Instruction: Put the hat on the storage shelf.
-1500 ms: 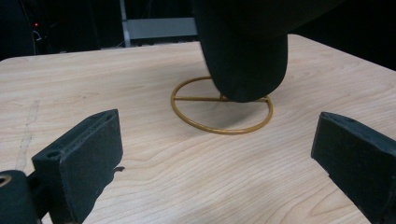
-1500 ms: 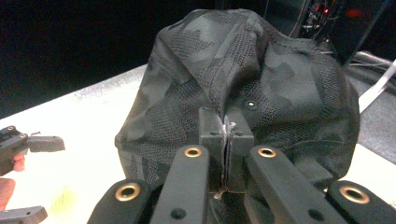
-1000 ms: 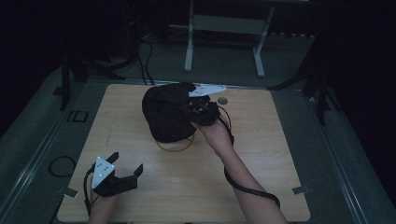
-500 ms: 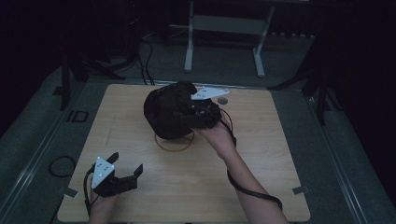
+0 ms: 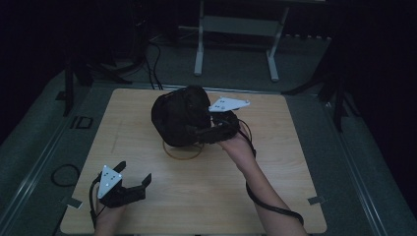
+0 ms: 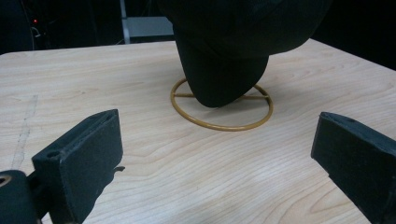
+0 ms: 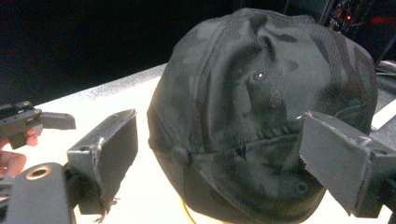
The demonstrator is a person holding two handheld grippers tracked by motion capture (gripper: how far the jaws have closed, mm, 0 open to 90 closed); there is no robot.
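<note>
High view: a light wooden table [image 5: 275,196] in a dark room, with 2 hand-held grippers and 1 black cap [image 5: 178,118]. The cap sits raised on a stand at the far centre of the table; the stand's brass-coloured ring base [image 5: 183,151] lies flat on the wood beneath it. The right gripper [image 5: 216,129] is at the cap's right side, its grey 3-cornered plate [image 5: 228,104] tilted above it and a black cable [image 5: 268,206] trailing back along the forearm.

Right gripper view: the 2 jaws stand apart, 1 on each side of the cap's rear, where the mesh panels and adjustment strap [image 7: 243,150] show. Whether either pad touches the fabric cannot be told. The left gripper [image 7: 32,120] appears farther off at the left edge.

High view, near left corner: the left gripper [image 5: 132,177] rests low over the table, well apart from the cap, jaws spread and holding nothing.

Left gripper view: both black jaws frame bare wood; beyond them the ring base [image 6: 221,103] and the dark underside of the cap [image 6: 224,60] lie toward the far centre.
</note>
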